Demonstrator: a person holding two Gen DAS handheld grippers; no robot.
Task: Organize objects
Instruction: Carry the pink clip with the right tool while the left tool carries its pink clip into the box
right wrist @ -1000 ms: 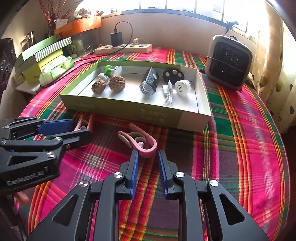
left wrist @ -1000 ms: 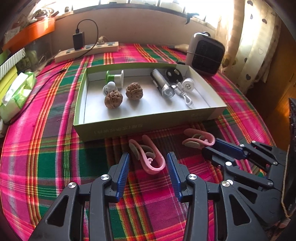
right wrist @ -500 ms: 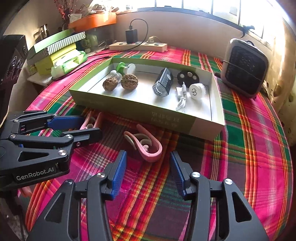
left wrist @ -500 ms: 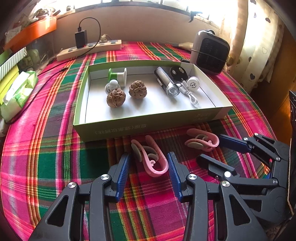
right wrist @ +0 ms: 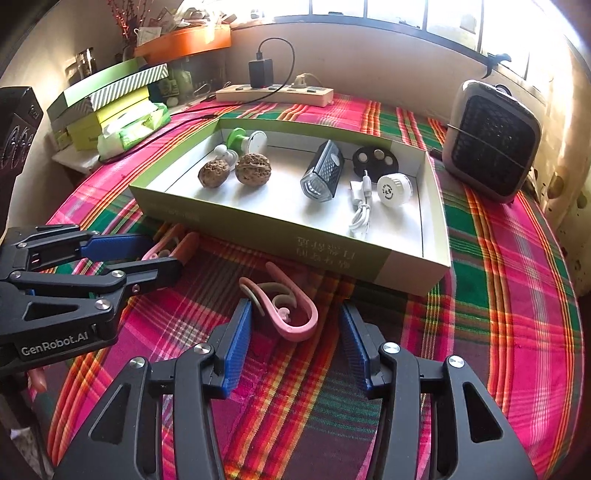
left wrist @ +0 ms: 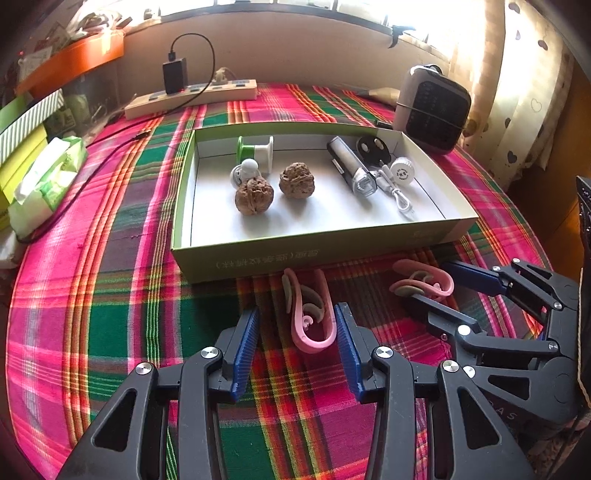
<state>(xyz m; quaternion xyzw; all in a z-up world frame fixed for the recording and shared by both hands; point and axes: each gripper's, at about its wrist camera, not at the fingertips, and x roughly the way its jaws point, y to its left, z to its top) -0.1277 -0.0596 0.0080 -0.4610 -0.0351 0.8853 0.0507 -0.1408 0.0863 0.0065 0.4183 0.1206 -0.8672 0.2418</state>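
Fingers of left gripper spread apart around pink ear hook, just before green box. Right gripper also spread, around second pink ear hook before box.

A lived-in home: a plaid-clothed table by a sunlit window, heart-patterned cream curtain, small grey space heater, cream power strip.

Blown-out window glare (fisheye-warped edges)
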